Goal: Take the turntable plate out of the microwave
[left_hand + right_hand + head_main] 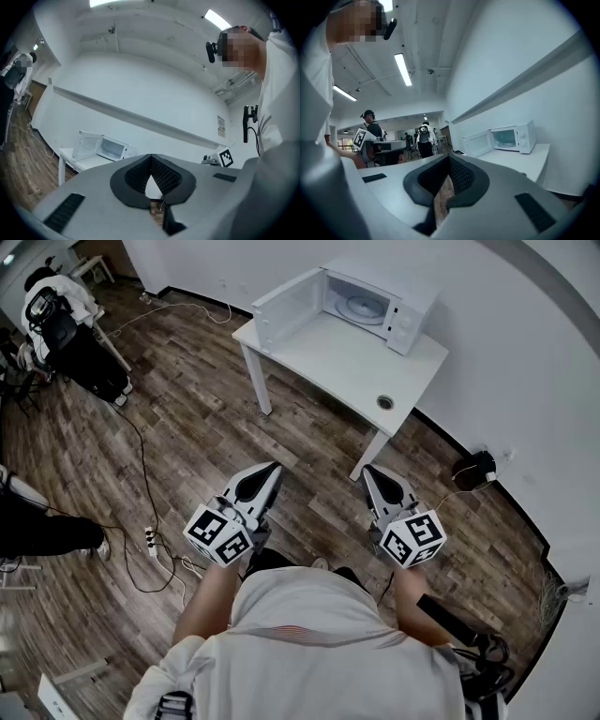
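Note:
A white microwave point(380, 298) stands on a white table point(352, 367) against the wall, its door point(286, 310) swung open to the left. Inside lies the round glass turntable plate point(362, 307). The same microwave point(104, 147) shows small and far in the left gripper view, and the microwave point(506, 138) with its plate point(506, 144) in the right gripper view. My left gripper point(273, 468) and right gripper point(367, 471) are both shut and empty, held level over the wood floor, well short of the table.
The table has a round cable hole point(385, 402) near its front corner. Cables point(145, 498) and a power strip point(150, 539) lie on the floor at left. People point(61, 320) stand at the far left. A black device point(473, 470) sits by the wall at right.

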